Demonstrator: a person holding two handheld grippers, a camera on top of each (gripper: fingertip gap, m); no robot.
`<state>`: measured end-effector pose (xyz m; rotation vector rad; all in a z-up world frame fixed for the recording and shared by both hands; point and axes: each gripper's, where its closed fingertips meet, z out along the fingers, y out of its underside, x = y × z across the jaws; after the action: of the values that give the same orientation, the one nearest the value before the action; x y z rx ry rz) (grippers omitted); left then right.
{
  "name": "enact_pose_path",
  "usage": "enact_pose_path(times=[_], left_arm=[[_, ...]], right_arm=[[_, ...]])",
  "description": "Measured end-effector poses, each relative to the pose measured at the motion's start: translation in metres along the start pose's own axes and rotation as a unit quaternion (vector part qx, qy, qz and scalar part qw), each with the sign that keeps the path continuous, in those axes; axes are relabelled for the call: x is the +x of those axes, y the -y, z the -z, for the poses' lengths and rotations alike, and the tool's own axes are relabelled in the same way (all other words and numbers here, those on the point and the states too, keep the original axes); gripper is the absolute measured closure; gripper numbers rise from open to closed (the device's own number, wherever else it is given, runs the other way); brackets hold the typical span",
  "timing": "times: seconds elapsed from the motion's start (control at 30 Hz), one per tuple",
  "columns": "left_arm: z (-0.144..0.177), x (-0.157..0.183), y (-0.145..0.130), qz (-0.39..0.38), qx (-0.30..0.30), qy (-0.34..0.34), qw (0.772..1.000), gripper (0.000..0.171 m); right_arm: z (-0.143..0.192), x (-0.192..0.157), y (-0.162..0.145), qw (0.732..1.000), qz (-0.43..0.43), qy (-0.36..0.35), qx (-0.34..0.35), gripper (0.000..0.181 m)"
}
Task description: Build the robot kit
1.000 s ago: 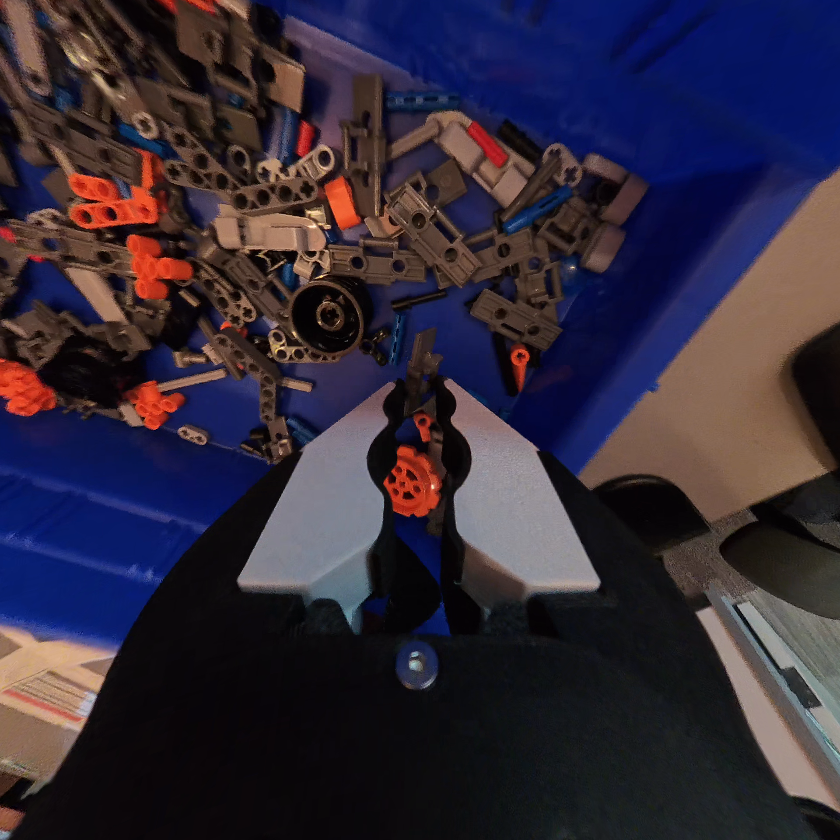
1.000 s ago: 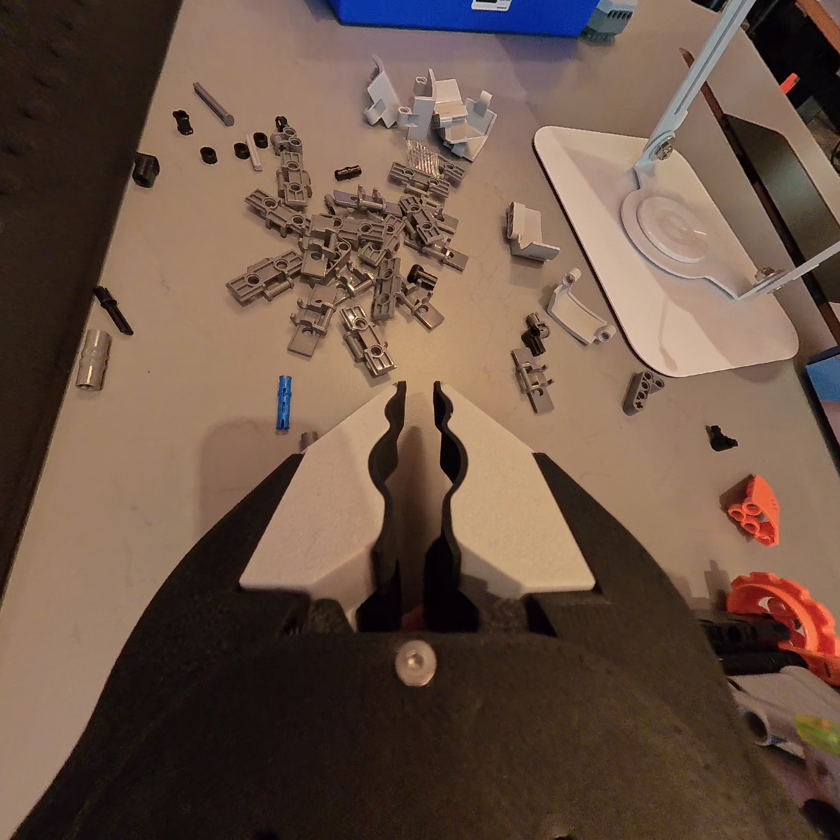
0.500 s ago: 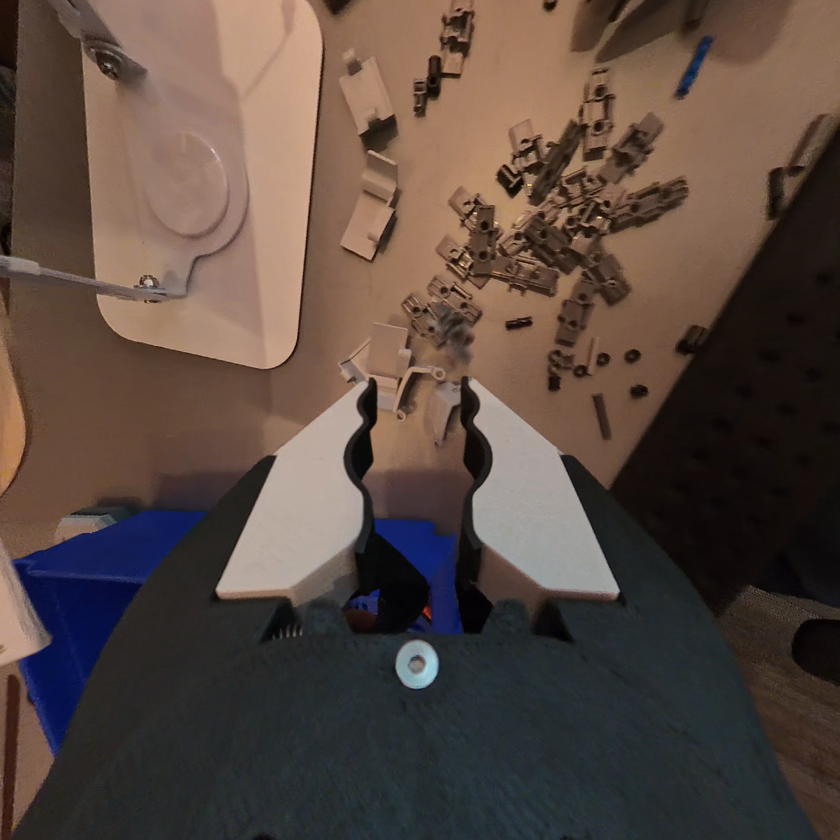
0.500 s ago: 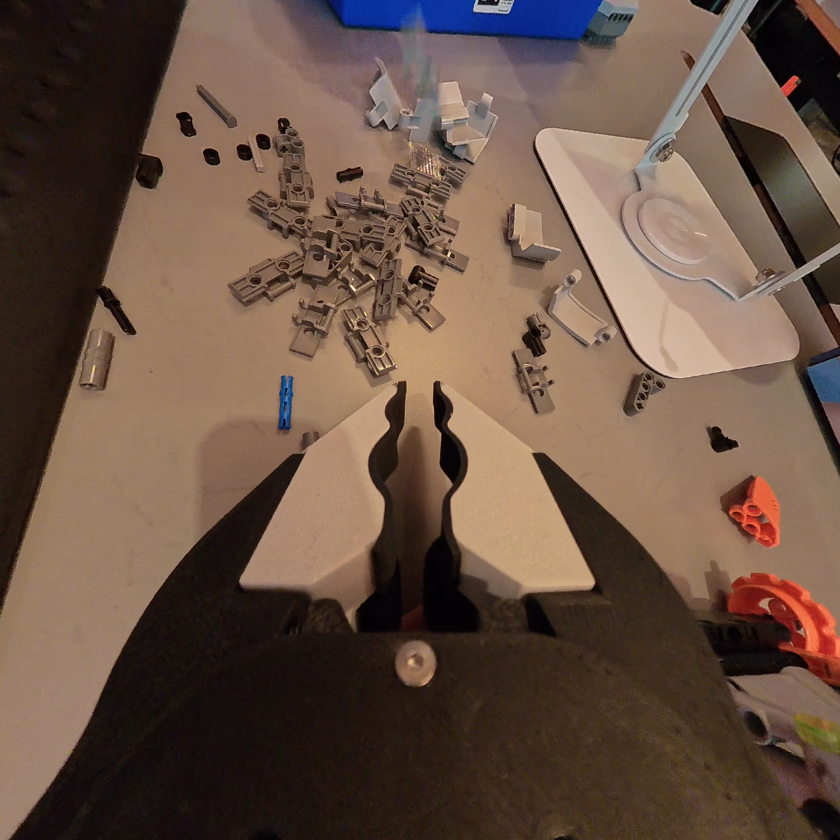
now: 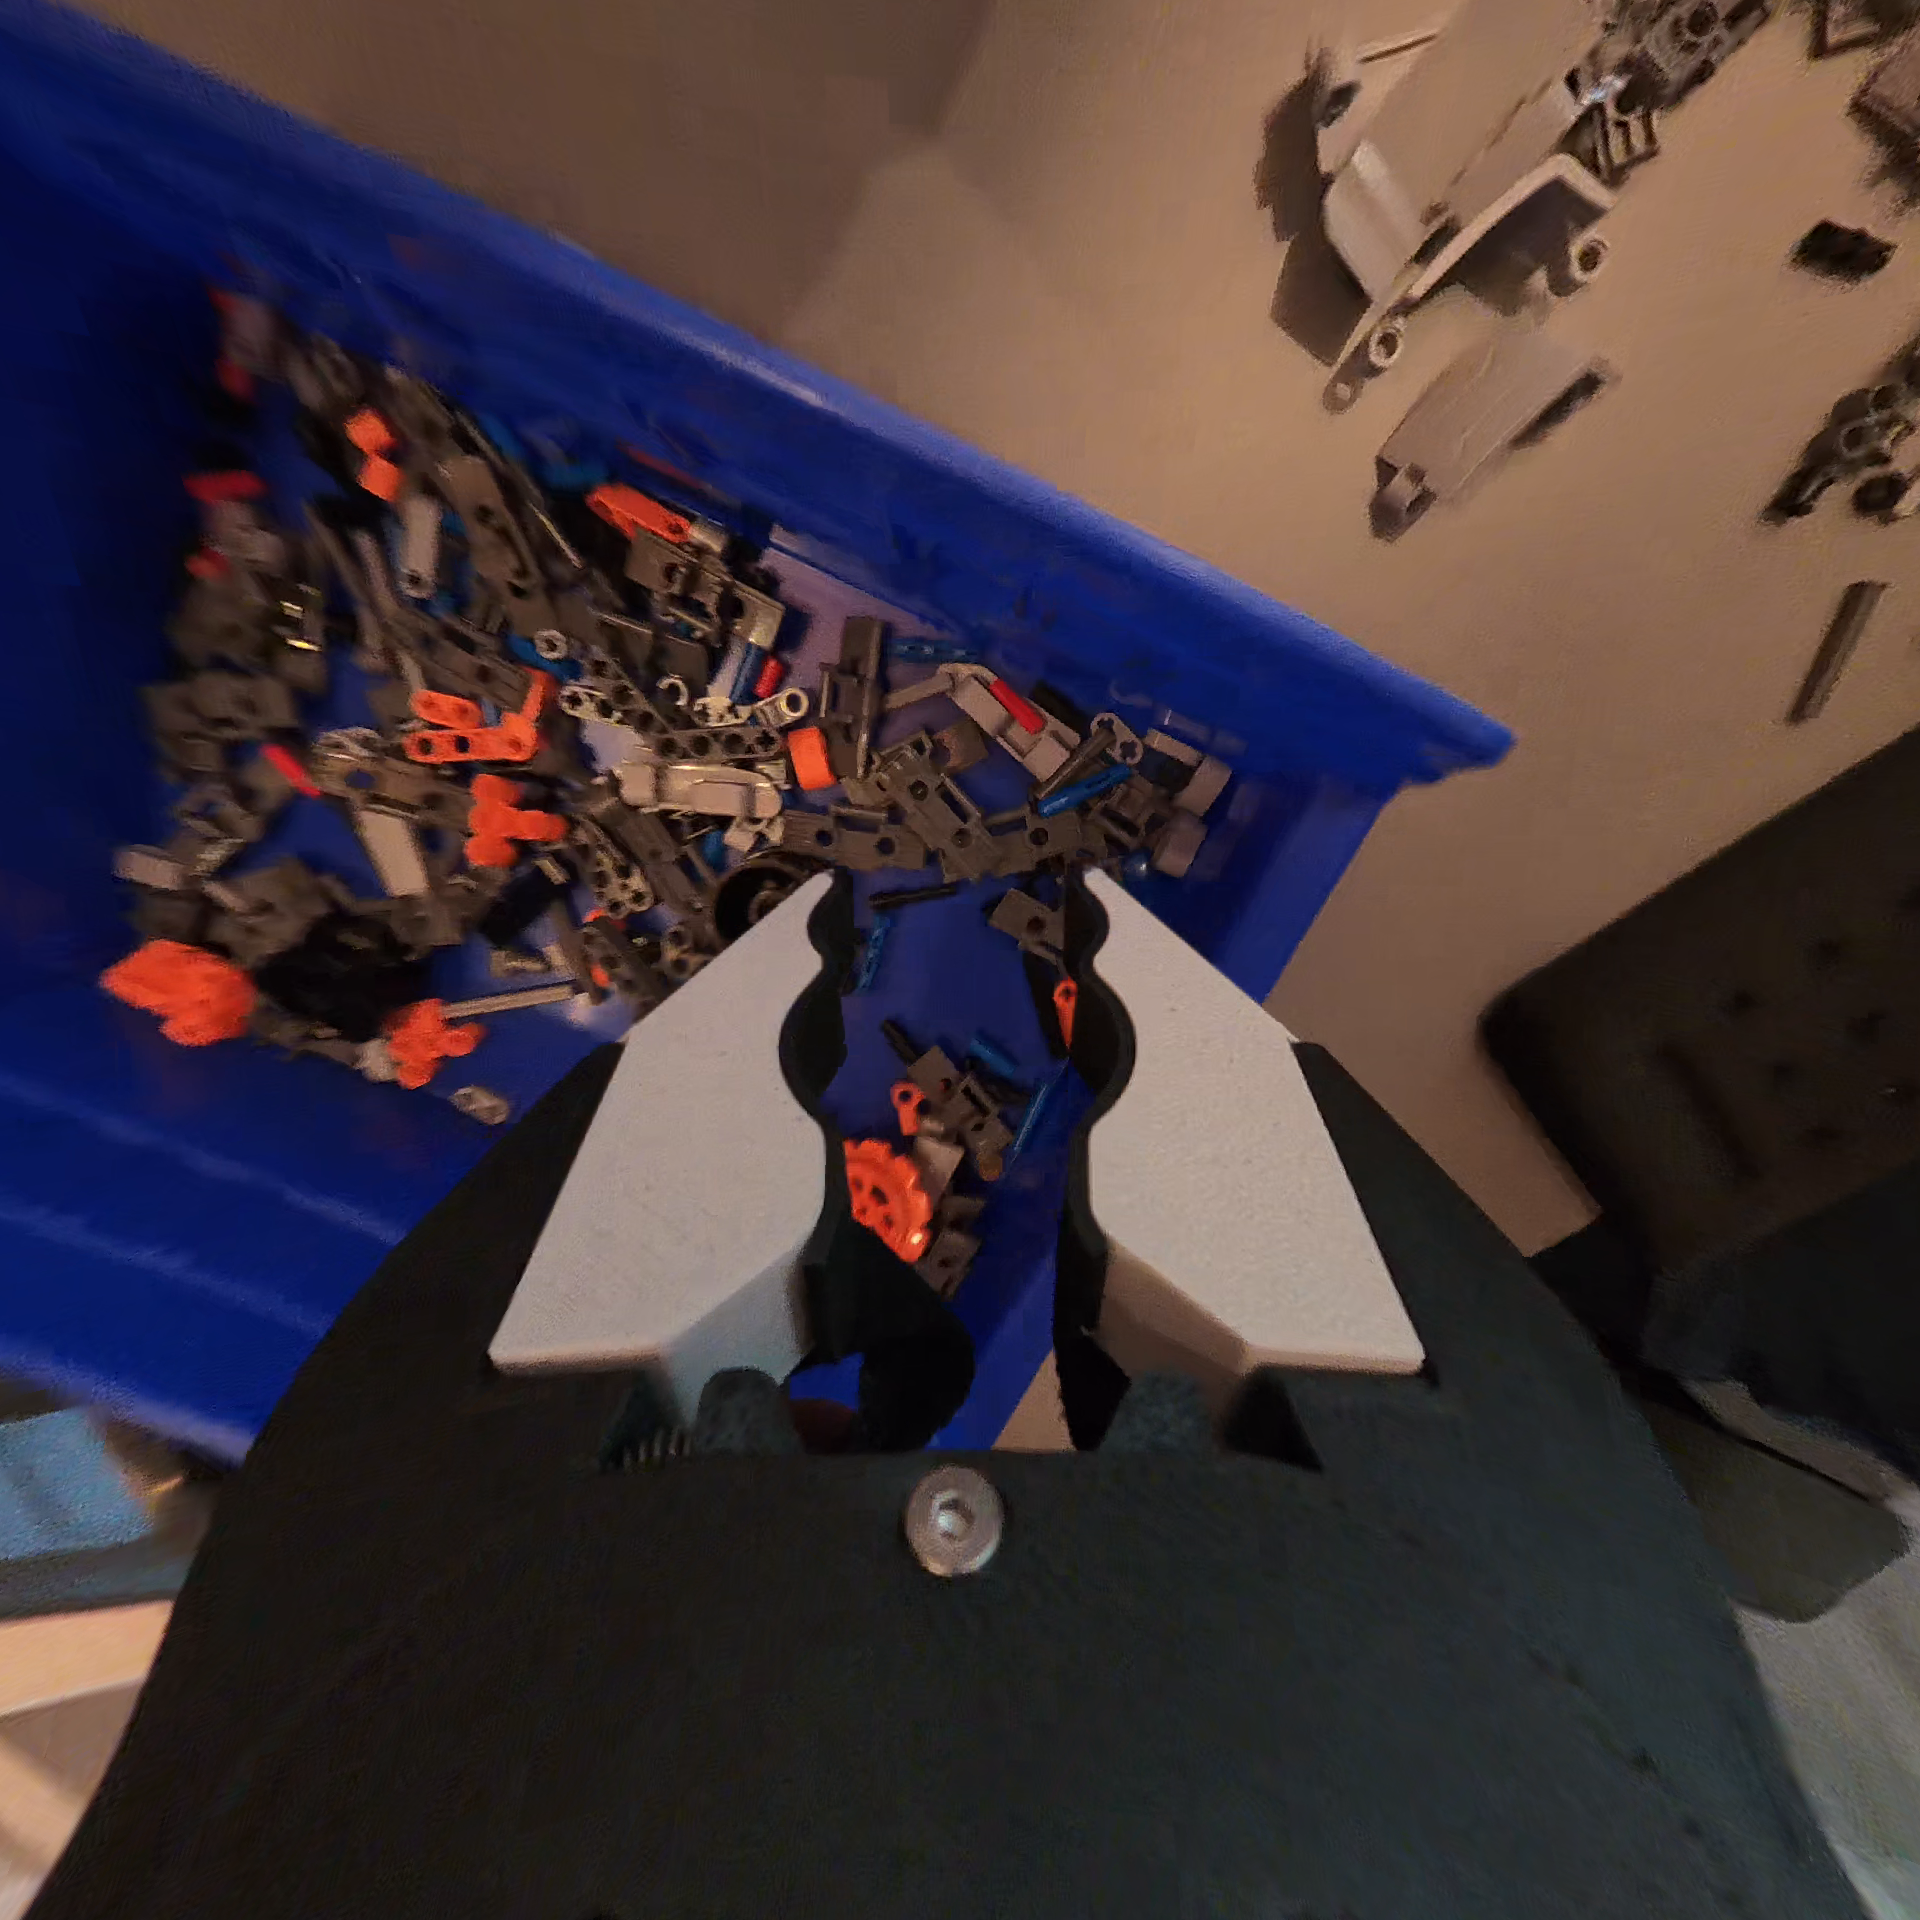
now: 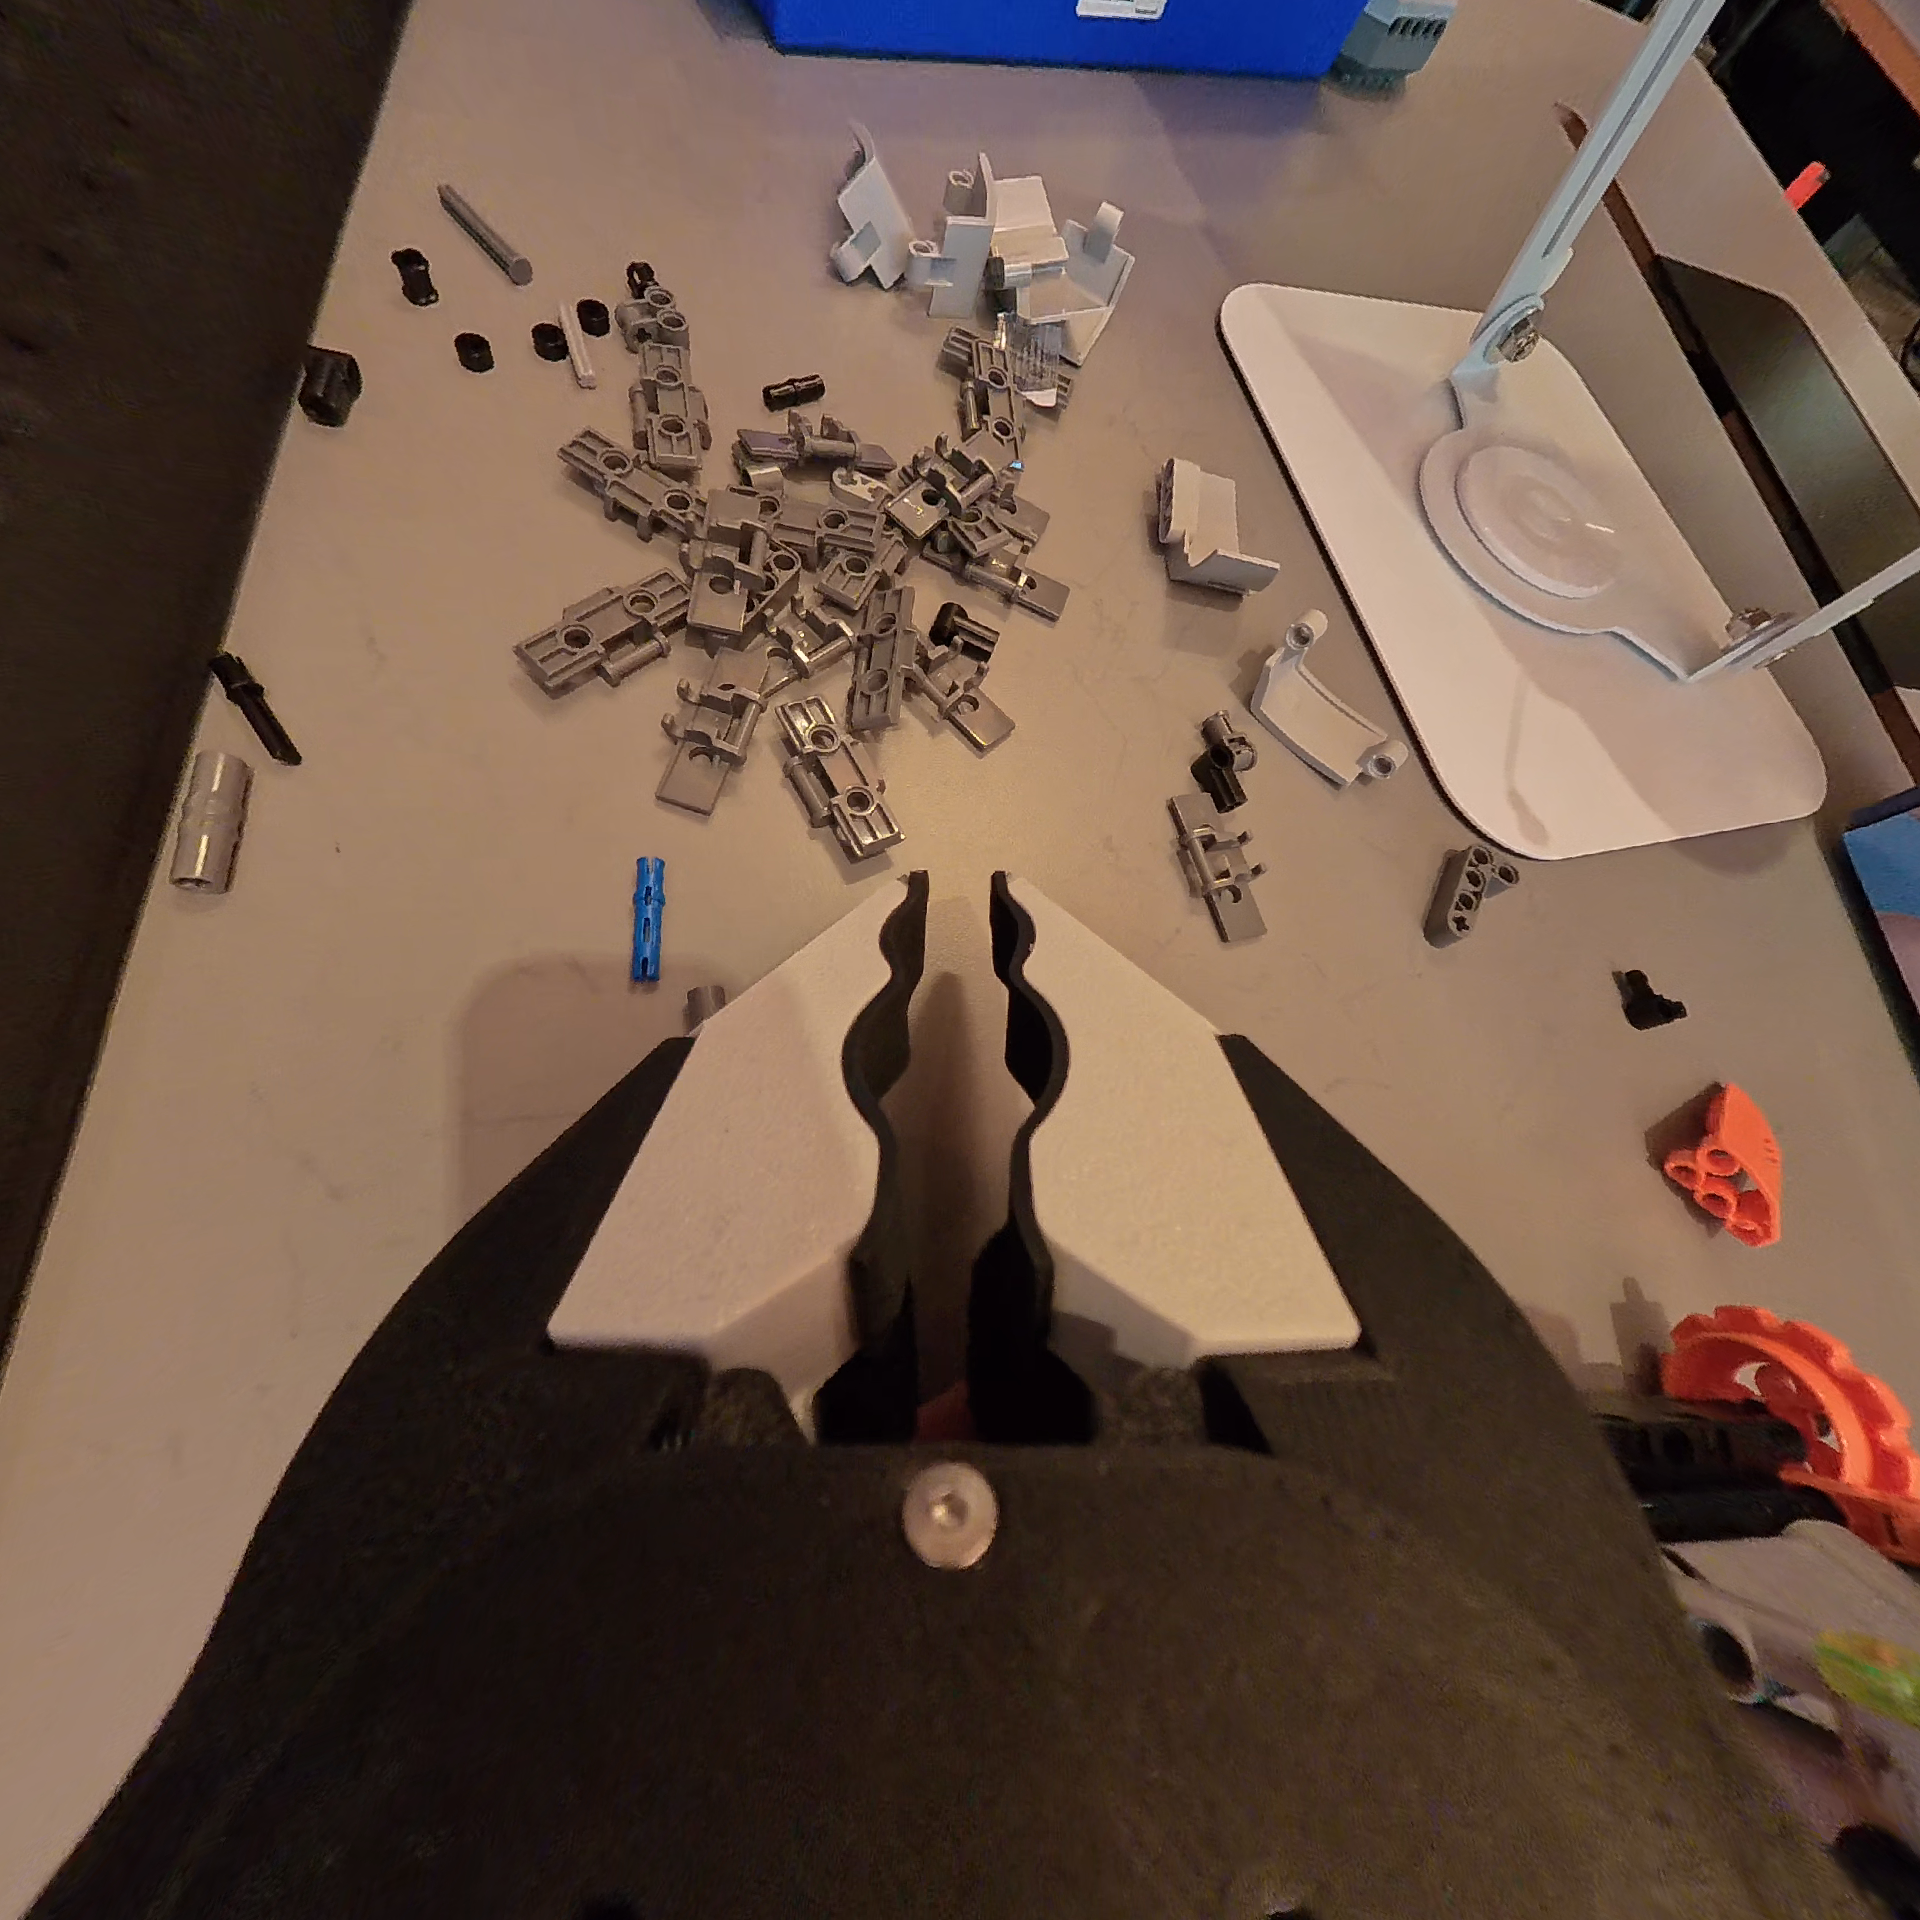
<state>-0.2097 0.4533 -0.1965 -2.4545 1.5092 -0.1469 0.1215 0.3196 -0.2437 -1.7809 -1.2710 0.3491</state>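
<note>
**A:** What are my jaws doing?

**B:** Your left gripper point(image 5: 956, 894) stands wide open with nothing in it. Between its fingers you can see an orange gear point(image 5: 883, 1195) and a few small grey bits, all lying on the floor of the blue bin point(image 5: 935, 499), not gripped. Your right gripper point(image 6: 958, 888) is open only by a narrow slit, also empty, hanging over bare table point(image 6: 416, 1039). The heap of grey pieces point(image 6: 790, 582) is just ahead of its tips, and 1 blue pin point(image 6: 646, 920) lies to their left.

**A:** And further out?

**B:** The white stand base point(image 6: 1507, 582) lies off to the right of the heap.

**A:** What has changed?

**B:** Half a second ago your left camera faced the table and the grey heap, and now it looks down into the bin again. 1 second ago those jaws were nearly closed. Your right gripper hasn't shifted.
</note>
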Motion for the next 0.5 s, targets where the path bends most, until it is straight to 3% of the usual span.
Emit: enact_pose_path(times=[0.17,0.37,0.5], left_arm=[[-0.042,0.002,-0.012,0.067,-0.01,-0.032,0.997,0.124],[-0.055,-0.022,-0.023,0.121,0.004,-0.001,0.993,0.101],[-0.057,-0.018,-0.016,0.122,0.014,-0.022,0.992,0.117]], right_arm=[[0.0,0.001,0.0,1.0,0.0,-0.004,-0.001,0.172],[0.0,0.001,0.0,1.0,-0.002,-0.002,-0.001,0.172],[0.0,0.001,0.0,1.0,-0.002,-0.001,-0.001,0.172]])
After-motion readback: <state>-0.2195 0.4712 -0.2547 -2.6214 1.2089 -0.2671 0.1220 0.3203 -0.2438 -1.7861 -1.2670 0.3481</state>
